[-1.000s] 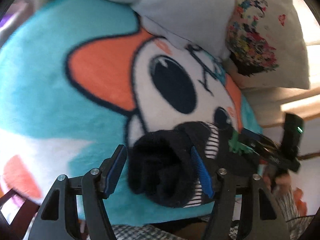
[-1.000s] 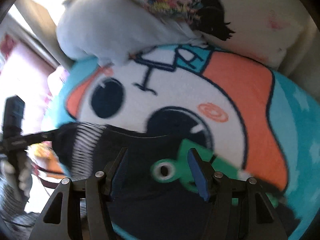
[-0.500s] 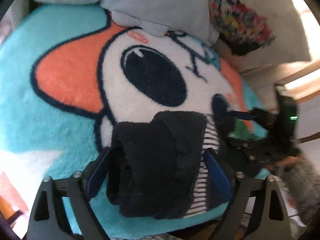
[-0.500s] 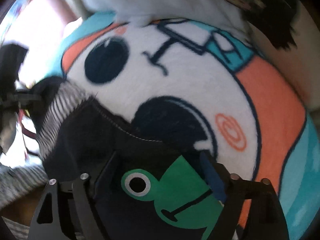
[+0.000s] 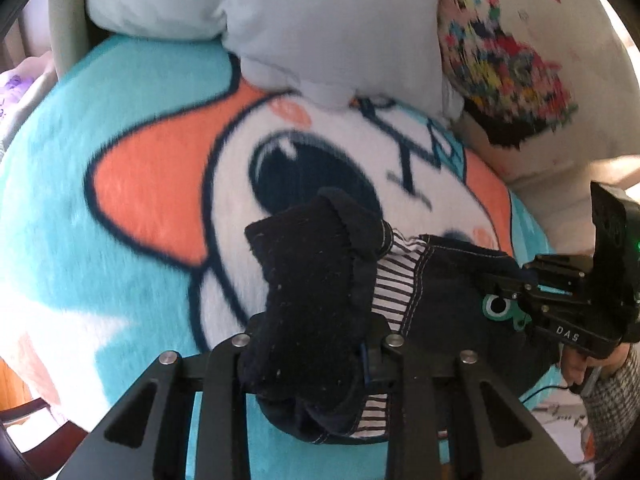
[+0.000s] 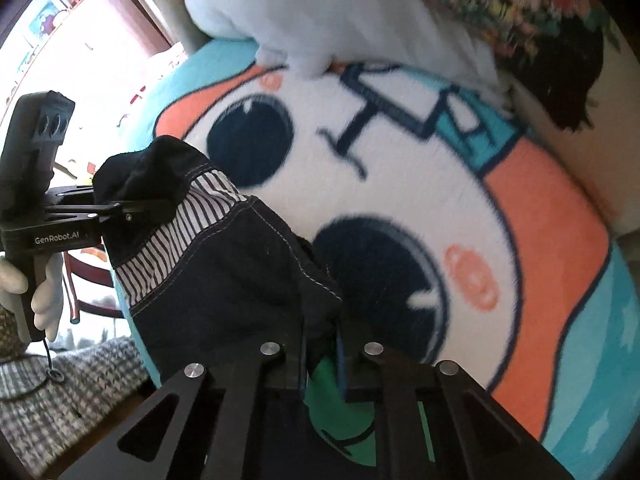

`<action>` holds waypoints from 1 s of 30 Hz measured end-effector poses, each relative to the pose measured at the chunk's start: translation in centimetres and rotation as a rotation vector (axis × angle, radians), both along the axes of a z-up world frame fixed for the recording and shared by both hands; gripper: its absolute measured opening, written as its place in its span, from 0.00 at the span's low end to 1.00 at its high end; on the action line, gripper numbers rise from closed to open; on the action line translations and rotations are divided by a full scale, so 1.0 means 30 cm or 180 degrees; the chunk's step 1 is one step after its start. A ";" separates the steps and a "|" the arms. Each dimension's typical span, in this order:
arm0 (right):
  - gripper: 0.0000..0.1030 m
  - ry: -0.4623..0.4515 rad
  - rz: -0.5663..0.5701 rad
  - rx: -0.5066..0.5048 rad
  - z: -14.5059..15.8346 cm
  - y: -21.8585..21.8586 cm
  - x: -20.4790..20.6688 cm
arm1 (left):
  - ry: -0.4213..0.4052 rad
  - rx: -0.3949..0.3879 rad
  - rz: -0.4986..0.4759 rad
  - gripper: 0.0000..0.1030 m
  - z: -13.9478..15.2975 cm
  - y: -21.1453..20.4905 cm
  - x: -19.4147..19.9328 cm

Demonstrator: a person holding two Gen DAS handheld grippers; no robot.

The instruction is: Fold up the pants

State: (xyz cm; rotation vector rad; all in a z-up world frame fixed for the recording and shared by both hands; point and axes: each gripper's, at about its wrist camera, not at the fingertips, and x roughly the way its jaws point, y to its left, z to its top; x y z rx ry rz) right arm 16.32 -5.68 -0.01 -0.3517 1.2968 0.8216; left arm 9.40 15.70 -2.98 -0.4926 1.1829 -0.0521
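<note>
Pants (image 5: 448,304): small, soft, limp; held between my grippers above the cartoon blanket (image 5: 120,208).
Left gripper (image 5: 316,344): clenched on bunched dark cuff.
Right gripper (image 6: 322,344): clenched by the green frog patch (image 6: 340,420).
Hold: hems, seams.

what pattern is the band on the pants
Thin dark and white stripes on the band of the pants, clearest in the right wrist view.

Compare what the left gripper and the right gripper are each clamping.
The left gripper pinches the pants' bunched black fleecy end beside the striped band; the right gripper pinches smooth dark fabric at the green frog patch. Both are shut on the same pants, above the cartoon blanket.
</note>
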 end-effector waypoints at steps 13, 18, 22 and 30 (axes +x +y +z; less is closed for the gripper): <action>0.44 -0.0229 -0.0532 0.0003 0.002 -0.022 0.153 | 0.0155 -0.0161 0.0110 0.38 -0.004 0.113 0.072; 0.58 -0.0393 -0.1278 0.0255 0.150 -0.286 0.124 | 0.0065 -0.0285 0.0204 0.44 0.071 0.233 0.004; 0.58 -0.0513 -0.2237 0.0220 0.210 -0.596 0.033 | -0.0164 -0.0218 0.0141 0.45 0.184 0.241 -0.016; 0.59 -0.0216 -0.3458 0.0256 0.178 -0.898 -0.217 | -0.0516 -0.0277 -0.0907 0.56 0.292 -0.058 0.137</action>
